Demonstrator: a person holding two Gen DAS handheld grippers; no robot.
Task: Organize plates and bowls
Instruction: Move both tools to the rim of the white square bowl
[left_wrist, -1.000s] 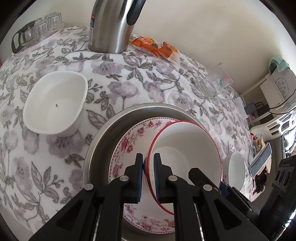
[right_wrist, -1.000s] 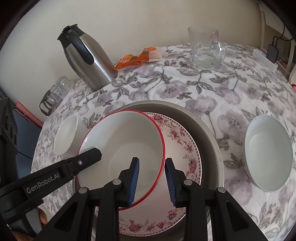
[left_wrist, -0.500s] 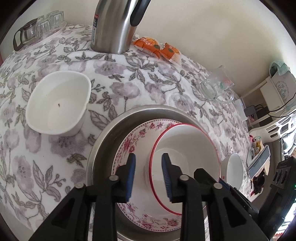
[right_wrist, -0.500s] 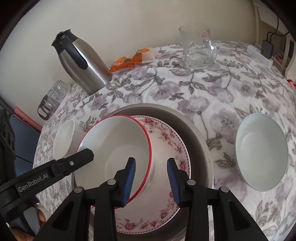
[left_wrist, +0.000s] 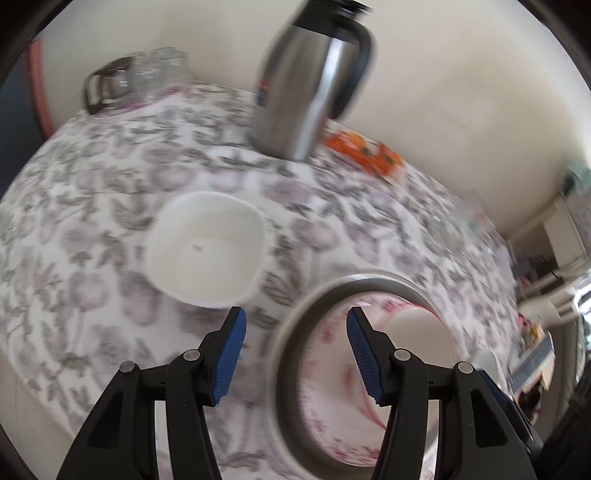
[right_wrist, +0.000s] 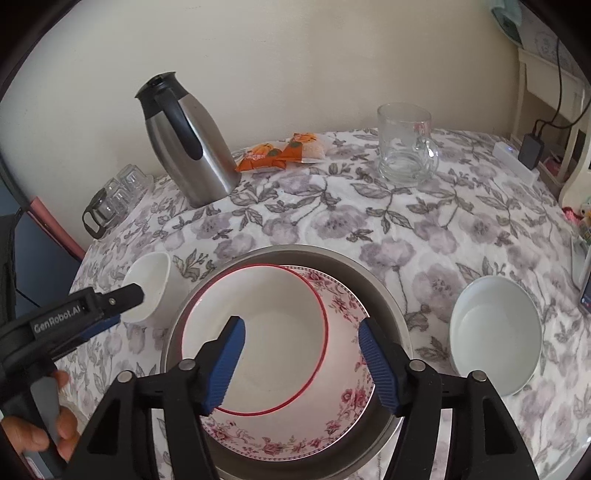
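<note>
Two grippers open and empty-handed: left gripper (left_wrist: 293, 328) spread wide above the cloth between the square white bowl (left_wrist: 205, 253) and the steel basin (left_wrist: 291, 354); right gripper (right_wrist: 301, 341) likewise spread, hanging over the red-rimmed bowl (right_wrist: 258, 332). Nothing clamped in either.

Already nested: red-rimmed bowl inside the floral plate (right_wrist: 343, 398), plate inside the steel basin (right_wrist: 391, 306), bowl pushed toward the left of the plate. Still loose on the tablecloth (right_wrist: 332, 221): square white bowl (right_wrist: 149, 291) just left of the basin, round white bowl (right_wrist: 495, 336) just right of it.

Probably next: fetch the two stragglers, left for the square one, right for the round one. For a sound pick, lower one finger inside the wall and one outside, pinch the rim on the near side, close firmly without tilting. Lift straight up before travelling, to clear the basin's lip. Set down gently into the red-rimmed bowl, centred, then release only once seated. Glazed rims likely slippery, so a deep bite over a fingertip nip. Much blur in the left wrist view, so fine detail there uncertain. Keep well off the steel flask (right_wrist: 188, 144) and glass mug (right_wrist: 406, 147) at the back.
</note>
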